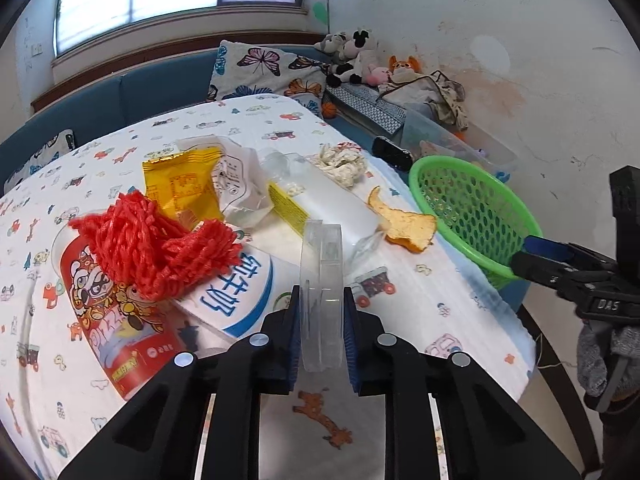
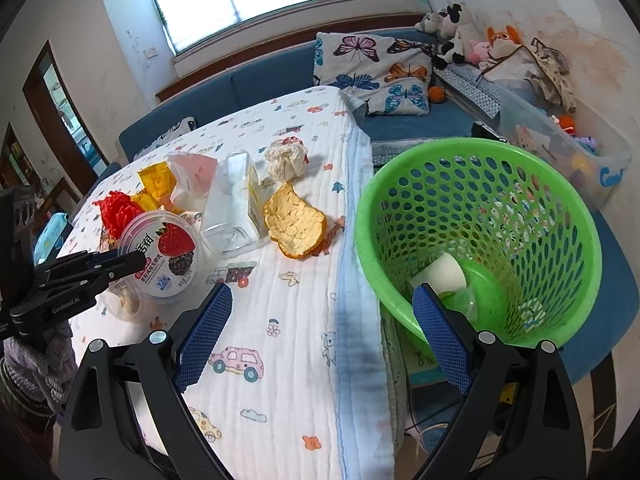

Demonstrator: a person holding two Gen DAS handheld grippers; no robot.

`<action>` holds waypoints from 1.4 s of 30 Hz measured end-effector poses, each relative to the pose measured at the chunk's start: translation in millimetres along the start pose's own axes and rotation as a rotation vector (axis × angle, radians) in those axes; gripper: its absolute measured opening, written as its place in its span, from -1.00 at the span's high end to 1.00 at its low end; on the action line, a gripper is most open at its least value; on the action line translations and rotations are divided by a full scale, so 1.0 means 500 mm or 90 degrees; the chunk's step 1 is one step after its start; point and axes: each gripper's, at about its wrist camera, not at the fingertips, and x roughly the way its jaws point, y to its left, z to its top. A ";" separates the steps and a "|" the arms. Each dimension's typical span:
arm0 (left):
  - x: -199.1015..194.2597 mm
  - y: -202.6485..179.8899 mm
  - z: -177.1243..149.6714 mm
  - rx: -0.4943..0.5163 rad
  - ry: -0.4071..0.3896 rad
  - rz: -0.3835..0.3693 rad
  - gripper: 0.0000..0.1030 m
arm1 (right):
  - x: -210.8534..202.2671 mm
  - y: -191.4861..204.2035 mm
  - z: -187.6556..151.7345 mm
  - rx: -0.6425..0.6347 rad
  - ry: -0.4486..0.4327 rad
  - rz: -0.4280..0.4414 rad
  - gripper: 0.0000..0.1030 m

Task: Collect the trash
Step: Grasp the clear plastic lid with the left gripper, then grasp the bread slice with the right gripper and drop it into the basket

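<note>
left jaws clamp the clear lid (image 1: 322, 296) edge-on; right jaws gape. slick plastic could slip before the green basket (image 1: 472, 216) at two o'clock.

A butterfly-print fabric pillow (image 2: 376, 72) leans on the blue sofa (image 2: 256, 84); plush toys (image 2: 460, 36) crowd its far end, beside a clear plastic storage bin (image 2: 568, 152).

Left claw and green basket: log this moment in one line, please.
left claw: shut on round clear plastic yogurt cup | right claw: open, empty | green perforated plastic basket: holds white paper cup
</note>
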 end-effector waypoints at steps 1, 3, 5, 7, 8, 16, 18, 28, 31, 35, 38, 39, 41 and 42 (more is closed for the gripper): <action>-0.005 -0.003 -0.001 0.002 -0.005 -0.001 0.65 | 0.003 0.002 0.000 -0.003 0.002 0.000 -0.77; -0.014 -0.007 -0.001 0.004 -0.012 -0.006 0.65 | 0.008 0.005 0.001 -0.007 0.004 -0.001 -0.76; -0.028 -0.010 -0.002 0.006 -0.022 -0.010 0.65 | 0.017 0.008 0.003 -0.013 0.008 -0.001 -0.73; -0.040 -0.011 0.000 0.004 -0.029 -0.015 0.65 | 0.030 0.010 0.008 -0.018 0.013 -0.003 -0.68; -0.047 -0.011 0.002 0.003 -0.033 -0.018 0.65 | 0.036 0.012 0.010 -0.021 0.016 -0.002 -0.65; -0.099 0.000 0.020 -0.006 -0.067 -0.031 0.65 | 0.116 0.037 0.039 -0.078 0.045 -0.006 -0.38; -0.108 0.005 0.025 -0.009 -0.075 -0.031 0.65 | 0.135 0.041 0.046 -0.093 0.054 -0.011 -0.34; -0.120 0.024 0.034 -0.026 -0.081 -0.034 0.65 | 0.205 0.058 0.062 -0.178 0.094 -0.018 -0.28; -0.119 0.022 0.035 -0.025 -0.081 -0.033 0.65 | 0.227 0.051 0.070 -0.181 0.105 -0.014 -0.21; -0.116 0.025 0.037 -0.026 -0.079 -0.031 0.65 | 0.246 0.048 0.076 -0.184 0.113 -0.006 -0.20; -0.113 0.024 0.042 -0.027 -0.078 -0.032 0.65 | 0.249 0.052 0.075 -0.191 0.110 -0.010 -0.10; -0.113 0.023 0.044 -0.027 -0.079 -0.032 0.65 | 0.248 0.053 0.075 -0.192 0.109 -0.012 -0.02; -0.112 0.021 0.049 -0.025 -0.080 -0.033 0.65 | 0.245 0.055 0.073 -0.191 0.104 -0.018 0.04; -0.110 0.021 0.050 -0.024 -0.080 -0.034 0.65 | 0.241 0.054 0.072 -0.187 0.103 -0.016 0.09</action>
